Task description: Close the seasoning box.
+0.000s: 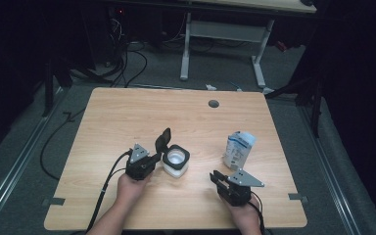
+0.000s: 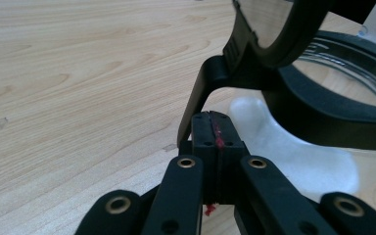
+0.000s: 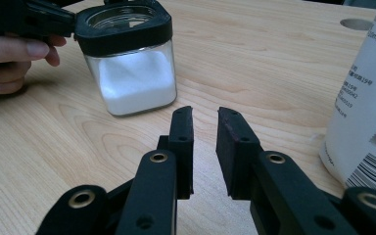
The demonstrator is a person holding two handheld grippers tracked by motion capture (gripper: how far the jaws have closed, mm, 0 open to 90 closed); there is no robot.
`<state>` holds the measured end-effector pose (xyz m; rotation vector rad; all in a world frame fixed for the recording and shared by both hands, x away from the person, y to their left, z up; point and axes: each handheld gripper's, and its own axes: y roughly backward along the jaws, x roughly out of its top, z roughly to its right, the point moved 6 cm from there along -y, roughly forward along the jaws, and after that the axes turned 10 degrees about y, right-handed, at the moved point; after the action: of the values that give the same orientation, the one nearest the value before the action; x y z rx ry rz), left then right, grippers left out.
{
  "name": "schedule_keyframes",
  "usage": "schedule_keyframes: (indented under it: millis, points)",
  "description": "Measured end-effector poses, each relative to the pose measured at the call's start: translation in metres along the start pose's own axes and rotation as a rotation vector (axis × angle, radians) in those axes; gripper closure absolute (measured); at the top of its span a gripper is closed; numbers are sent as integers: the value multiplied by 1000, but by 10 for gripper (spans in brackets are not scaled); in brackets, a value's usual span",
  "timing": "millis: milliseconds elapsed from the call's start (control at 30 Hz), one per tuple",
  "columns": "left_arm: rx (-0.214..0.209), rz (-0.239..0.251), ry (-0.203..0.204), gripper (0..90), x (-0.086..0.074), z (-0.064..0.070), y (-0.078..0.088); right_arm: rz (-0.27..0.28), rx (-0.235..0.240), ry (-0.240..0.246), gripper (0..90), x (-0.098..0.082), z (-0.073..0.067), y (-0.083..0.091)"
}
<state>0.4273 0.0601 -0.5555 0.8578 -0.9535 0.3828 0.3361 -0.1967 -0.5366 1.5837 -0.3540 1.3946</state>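
Note:
A square glass jar (image 1: 176,160) with a black rim (image 2: 333,112), about half full of white powder (image 3: 132,78), stands near the middle of the wooden table (image 1: 127,112). Its black flip lid (image 1: 162,140) is hinged up on the left side. My left gripper (image 1: 156,156) is right beside that hinge. Its jaws are shut together (image 2: 214,120) with nothing between them, just short of the lid's hinge arm (image 2: 200,93). My right gripper (image 1: 217,176) rests lower right of the jar, open by a narrow gap (image 3: 205,117) and empty.
A white and blue bag (image 1: 238,149) stands upright just right of my right gripper (image 3: 367,98). A round cable hole (image 1: 213,103) sits near the table's far edge. The hand holding the left gripper (image 3: 10,58) lies left of the jar.

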Motion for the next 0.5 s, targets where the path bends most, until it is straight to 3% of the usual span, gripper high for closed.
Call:
schedule_keyframes:
  millis: [500]
  points:
    - [14,-14,-3,900,16,-5,-25,-18,-9,26,769,-1,-4,-6]
